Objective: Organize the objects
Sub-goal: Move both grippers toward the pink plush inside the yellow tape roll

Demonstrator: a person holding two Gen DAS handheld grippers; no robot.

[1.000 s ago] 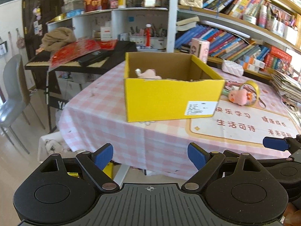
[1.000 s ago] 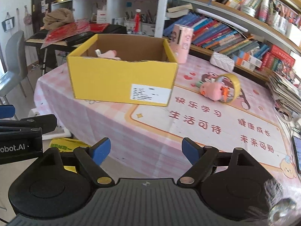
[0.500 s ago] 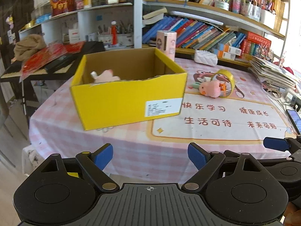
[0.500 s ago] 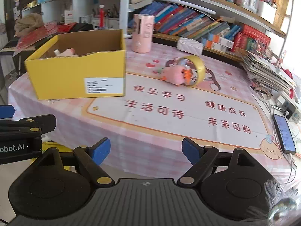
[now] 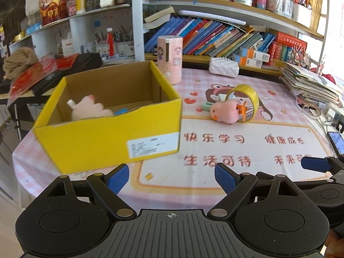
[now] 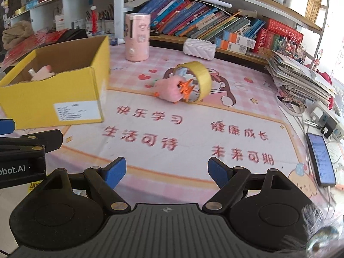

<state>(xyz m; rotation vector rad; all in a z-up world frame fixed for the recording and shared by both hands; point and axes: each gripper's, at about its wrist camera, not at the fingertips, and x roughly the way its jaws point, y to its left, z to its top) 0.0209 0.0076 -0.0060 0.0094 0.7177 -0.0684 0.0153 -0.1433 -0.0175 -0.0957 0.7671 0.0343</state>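
A yellow cardboard box (image 5: 107, 137) (image 6: 51, 99) stands open on the table's left part, with a pink plush toy (image 5: 90, 108) inside. A pink plush duck (image 5: 224, 112) (image 6: 169, 89) lies mid-table against a yellow tape roll (image 5: 247, 99) (image 6: 196, 79), with a small orange toy (image 6: 186, 89) between them. My left gripper (image 5: 172, 177) is open and empty over the near table edge, in front of the box. My right gripper (image 6: 165, 172) is open and empty, well short of the duck.
A pink cylindrical container (image 6: 137, 37), a white quilted pouch (image 6: 198, 48), a stack of papers (image 6: 301, 75), a phone (image 6: 320, 159) and a power strip (image 6: 326, 118) sit on the pink checked tablecloth (image 6: 247, 81). Bookshelves (image 5: 215, 36) rise behind the table.
Both grippers have moved forward and to the right, closer to the table. The box now sits further left in view and the duck and tape roll look nearer. Both grippers stayed open.
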